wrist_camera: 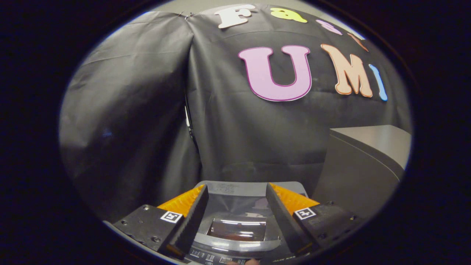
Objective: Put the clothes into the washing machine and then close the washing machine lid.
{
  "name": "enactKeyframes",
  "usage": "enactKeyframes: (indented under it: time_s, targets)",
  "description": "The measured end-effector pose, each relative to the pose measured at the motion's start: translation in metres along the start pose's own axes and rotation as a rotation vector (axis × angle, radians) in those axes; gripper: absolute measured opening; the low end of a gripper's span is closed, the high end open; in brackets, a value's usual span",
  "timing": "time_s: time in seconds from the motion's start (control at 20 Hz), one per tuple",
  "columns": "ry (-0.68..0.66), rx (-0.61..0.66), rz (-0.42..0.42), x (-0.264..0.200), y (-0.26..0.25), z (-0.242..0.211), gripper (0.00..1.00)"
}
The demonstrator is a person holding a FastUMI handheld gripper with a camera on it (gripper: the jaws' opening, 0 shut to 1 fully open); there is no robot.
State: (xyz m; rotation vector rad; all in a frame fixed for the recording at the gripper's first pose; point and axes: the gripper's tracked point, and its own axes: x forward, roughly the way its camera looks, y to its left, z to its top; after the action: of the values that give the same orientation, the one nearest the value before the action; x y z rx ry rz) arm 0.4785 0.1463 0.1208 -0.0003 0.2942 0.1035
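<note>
The grey washing machine (235, 241) sits low, right under and between my fingers. Its lid (238, 206) lies flat and shut, with a dark glossy window (237, 229) in the middle and a control strip along its near edge. My gripper (237, 191) hangs just above the lid, open, with nothing between its fingers. No clothes can be seen through the window, which reflects light.
A grey box-like cabinet (364, 165) stands to the right of the machine, taller than the lid. The black cloth wall (147, 110) hangs close behind the machine. A fingertip (252, 262) peeks at the machine's near edge.
</note>
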Motion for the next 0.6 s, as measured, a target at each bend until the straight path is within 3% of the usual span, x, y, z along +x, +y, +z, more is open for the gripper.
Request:
enactKeyframes:
  time_s: [0.6]
  targets:
    - [-0.084,-0.011,-0.029,-0.082,-0.023,0.005,0.97]
